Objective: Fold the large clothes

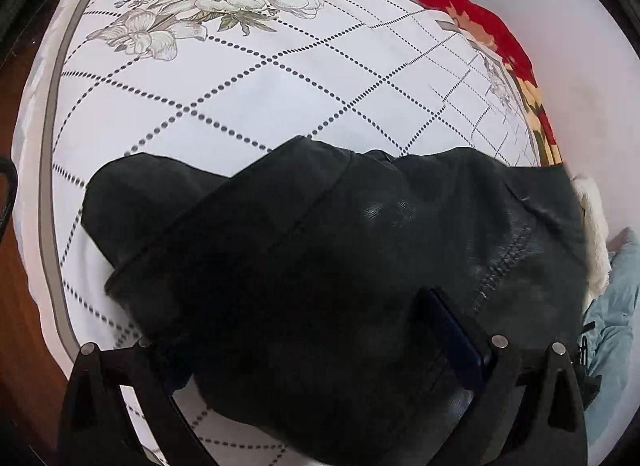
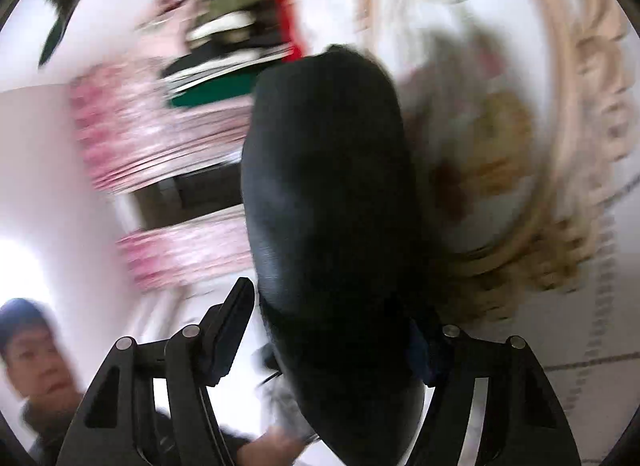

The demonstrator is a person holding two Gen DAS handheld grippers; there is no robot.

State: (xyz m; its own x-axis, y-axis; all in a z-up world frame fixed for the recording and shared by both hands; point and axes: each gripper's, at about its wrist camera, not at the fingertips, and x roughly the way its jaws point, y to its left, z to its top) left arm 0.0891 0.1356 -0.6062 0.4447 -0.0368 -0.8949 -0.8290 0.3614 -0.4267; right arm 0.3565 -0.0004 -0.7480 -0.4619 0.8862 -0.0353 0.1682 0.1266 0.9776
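Left wrist view, surface: I look down on a bed whose white sheet (image 1: 248, 113) carries a dotted diamond grid, a grey border and a flower print at the far end; a red floral blanket (image 1: 472, 13) lies along its right edge.
Left wrist view, room: brown wood shows at the left edge, a pale blue cloth (image 1: 616, 306) and a cream fleecy piece (image 1: 596, 234) at the right.
Left wrist view, garment: the black jacket (image 1: 340, 258) lies spread on the near part of the sheet, seams and stitching up.
Left wrist view, hand: my left gripper (image 1: 316, 346) tilts steeply down over the jacket; its jaws stand wide, the left one buried under the cloth, so I cannot tell whether they press on it.
Right wrist view, room: heavily blurred; I make out a white wall, a carved cream oval frame (image 2: 592, 77), pink patterned fabric (image 2: 152, 129), stacked clothes (image 2: 224, 45) and a person (image 2: 36, 362) at lower left.
Right wrist view, hand: my right gripper (image 2: 332, 330) points about level, jaws well apart; a black fold of the jacket (image 2: 320, 185) stands between them, touching the right jaw, clear of the left.
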